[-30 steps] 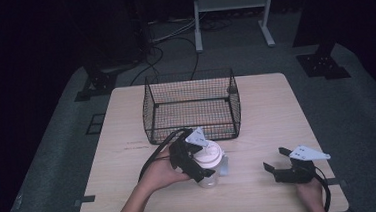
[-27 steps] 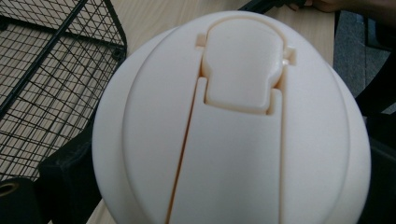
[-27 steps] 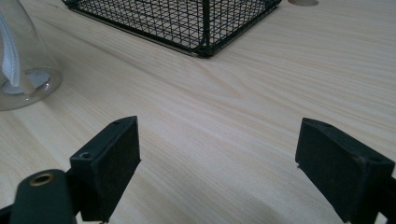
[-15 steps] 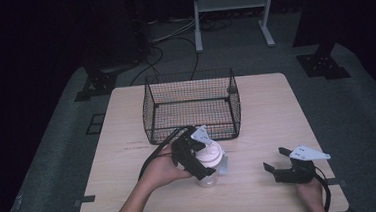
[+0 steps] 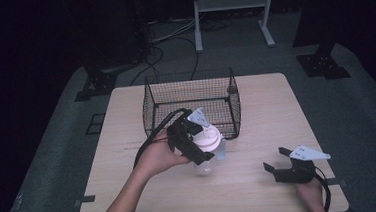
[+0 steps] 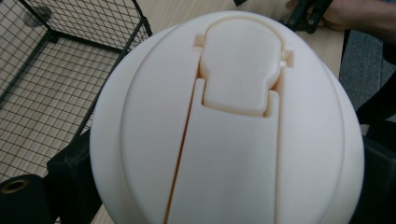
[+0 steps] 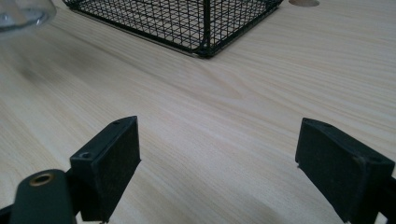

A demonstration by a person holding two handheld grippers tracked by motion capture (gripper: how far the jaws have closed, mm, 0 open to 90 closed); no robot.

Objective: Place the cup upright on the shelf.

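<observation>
Left tool clamped on cream lid of clear jar, jaws either side of lid. Jar at tabletop centre, just at 6 o'clock of wire basket. Basket lies at 12 o'clock from left tool, nearer than right tool, which sits wide, empty, at 4 o'clock. Count: one jar, one basket, two tools.

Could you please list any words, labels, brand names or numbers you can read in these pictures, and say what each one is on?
None can be read. The white lid of the clear container, held in the left tool, bears only moulded shapes, no lettering. The wire basket, wooden table and right tool carry no visible print.
</observation>
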